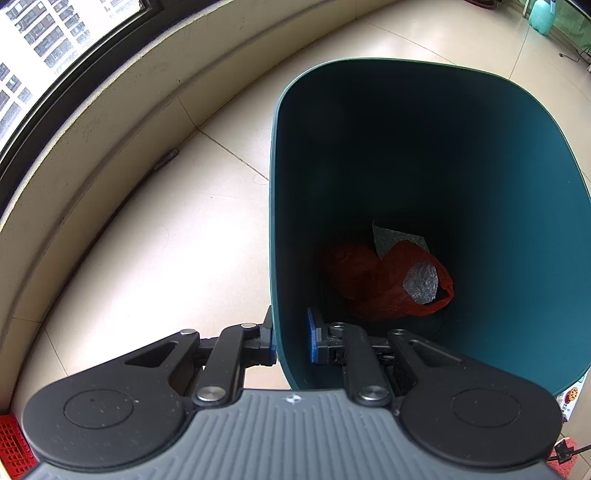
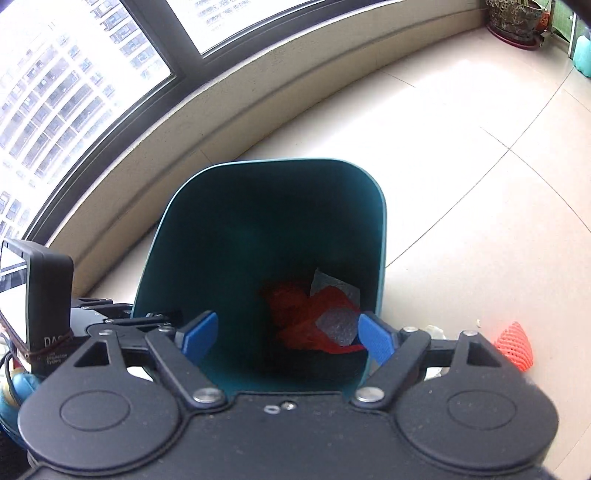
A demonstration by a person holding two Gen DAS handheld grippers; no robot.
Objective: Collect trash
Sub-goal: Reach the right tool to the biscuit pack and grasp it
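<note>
A dark teal trash bin point(image 1: 517, 184) stands on the tiled floor. At its bottom lie a red plastic bag point(image 1: 384, 284) and pieces of clear bubble wrap point(image 1: 421, 282). My left gripper point(image 1: 291, 341) straddles the bin's near-left wall, one finger outside and one inside, shut on it. In the right wrist view the same bin point(image 2: 177, 236) is below my right gripper point(image 2: 286, 338), which is open and empty over the bin's mouth. The red bag point(image 2: 306, 317) and bubble wrap point(image 2: 338, 325) show between its blue pads.
A red foam fruit net point(image 2: 515, 345) lies on the floor right of the bin. A low curved wall point(image 2: 221, 103) under windows runs behind. A potted plant point(image 2: 515, 18) and a teal jug point(image 1: 541, 14) stand far right. A small dark object point(image 1: 166, 159) lies by the wall.
</note>
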